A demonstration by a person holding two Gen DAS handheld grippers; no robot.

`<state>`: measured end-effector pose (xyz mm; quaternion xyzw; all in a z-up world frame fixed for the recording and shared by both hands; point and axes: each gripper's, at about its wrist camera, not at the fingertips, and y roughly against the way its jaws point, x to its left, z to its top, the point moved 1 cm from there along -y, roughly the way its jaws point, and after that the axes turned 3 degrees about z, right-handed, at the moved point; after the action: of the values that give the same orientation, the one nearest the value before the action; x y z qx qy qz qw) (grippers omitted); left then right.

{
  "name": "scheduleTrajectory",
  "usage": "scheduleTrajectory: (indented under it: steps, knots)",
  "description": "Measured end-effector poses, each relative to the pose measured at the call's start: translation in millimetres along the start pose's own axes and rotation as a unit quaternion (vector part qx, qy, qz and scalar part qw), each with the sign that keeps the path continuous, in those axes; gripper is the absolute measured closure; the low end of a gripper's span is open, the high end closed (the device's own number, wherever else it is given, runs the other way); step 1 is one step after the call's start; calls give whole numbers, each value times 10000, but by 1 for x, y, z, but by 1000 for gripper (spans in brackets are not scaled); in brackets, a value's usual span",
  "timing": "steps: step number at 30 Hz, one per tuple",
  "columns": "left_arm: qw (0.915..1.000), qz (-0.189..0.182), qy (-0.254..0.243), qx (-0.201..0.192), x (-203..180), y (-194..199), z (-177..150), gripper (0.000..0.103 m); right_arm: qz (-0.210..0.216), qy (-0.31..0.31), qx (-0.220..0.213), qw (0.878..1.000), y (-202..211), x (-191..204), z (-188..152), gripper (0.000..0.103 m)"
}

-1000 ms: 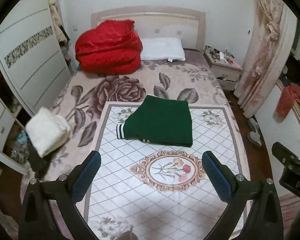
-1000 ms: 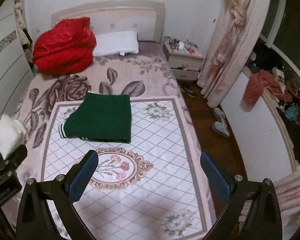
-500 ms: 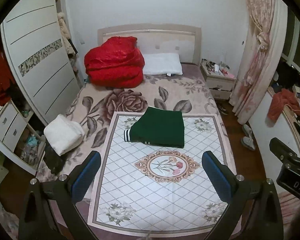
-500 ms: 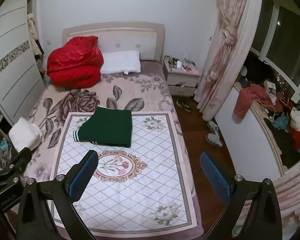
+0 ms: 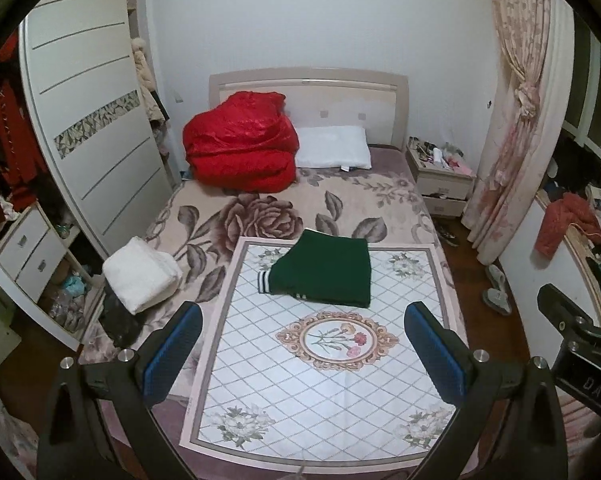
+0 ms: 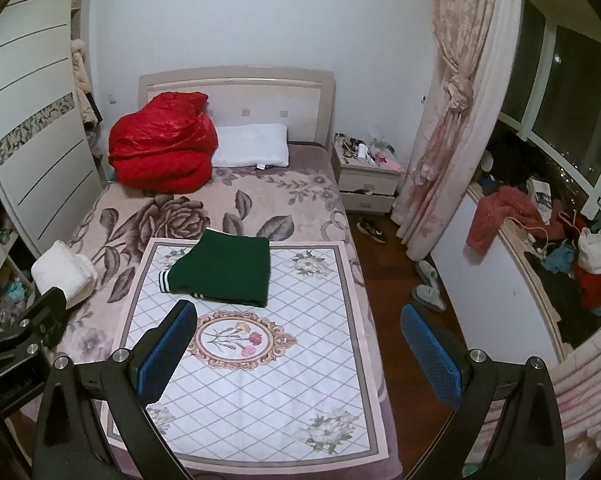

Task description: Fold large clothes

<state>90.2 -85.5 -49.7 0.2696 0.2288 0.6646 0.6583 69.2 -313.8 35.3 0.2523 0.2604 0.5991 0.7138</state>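
A dark green garment (image 5: pixel 324 270) (image 6: pixel 226 270) with white-striped cuffs lies folded into a neat rectangle on the far half of a white diamond-pattern mat (image 5: pixel 324 364) (image 6: pixel 256 364) on the bed. My left gripper (image 5: pixel 302 354) hangs open, well back from the bed's foot, with nothing between its blue pads (image 5: pixel 172 354). The right gripper (image 6: pixel 300 354) is open too and empty, held beside the left one at about the same height. Each gripper's black body shows at the edge of the other view.
A folded white garment (image 5: pixel 140 274) sits at the bed's left edge. A red quilt (image 5: pixel 240 152) and white pillow (image 5: pixel 332 152) lie by the headboard. A wardrobe (image 5: pixel 88 140) stands left, a nightstand (image 5: pixel 442 180), curtain (image 5: pixel 512 140) and slippers (image 5: pixel 496 292) right.
Both grippers have pulled back and up from the bed, so the whole mat and more of the room now show. The green garment has not moved.
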Motion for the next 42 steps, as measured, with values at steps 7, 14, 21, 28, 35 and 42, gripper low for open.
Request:
scheduleTrajectory:
  steps: [7,14,21,28,35,42]
  knots:
    - [9999,41,41,-104,6,5,-4,0,116,46,-86,9999,4,4,2,0]
    - [9998,145,14,-151,6,8,-8,0,153,89,-146,9997,6,6,2,0]
    - [9998,140,15,-157,7,8,-9,0,180,126,-159,9996,7,7,1,0]
    - [9998,124,13,-166,7,8,-9,0,291,111,-119,9994,5,9,0,0]
    - [9996,118,41,-243,-1,14,-7,0,312,105,-117,9994,5,8,0,0]
    - [9996,109,49,-273,-6,18,-6,0,342,63,-128,9993,6,6,2,0]
